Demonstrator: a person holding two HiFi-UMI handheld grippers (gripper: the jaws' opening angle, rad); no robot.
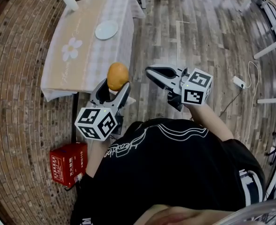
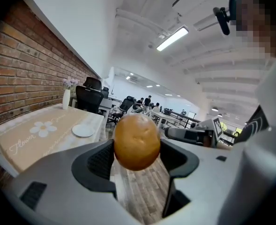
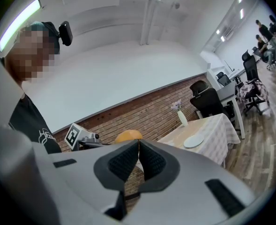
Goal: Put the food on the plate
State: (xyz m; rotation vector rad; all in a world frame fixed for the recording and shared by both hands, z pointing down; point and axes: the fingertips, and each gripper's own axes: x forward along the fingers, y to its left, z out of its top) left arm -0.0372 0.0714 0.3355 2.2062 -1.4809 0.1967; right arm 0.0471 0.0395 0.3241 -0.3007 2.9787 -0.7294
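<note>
The left tongs (image 1: 113, 86) are closed on a round orange-coloured food (image 1: 117, 76), both pads pressed against its sides, and it sits high between the tips with most of it standing above them; in the left gripper view the food (image 2: 137, 142) fills the gap between the ribbed pads of these tongs (image 2: 137, 159). It is held in the air over the wooden floor (image 1: 175, 36), just off the near right corner of the table (image 1: 88, 62), touching nothing but the pads. The right tongs (image 1: 151, 72) hang beside it with the jaws pressed together at the tips and nothing between them, as the right gripper view shows (image 3: 138, 150). The white plate (image 1: 106, 30) lies bare on the checked cloth near the table's right edge, toward the far end, well apart from the food. A white vase (image 1: 70, 1) with pale flowers stands at the far left corner, and a red box (image 1: 68, 163) sits on the floor by the person's left side
</note>
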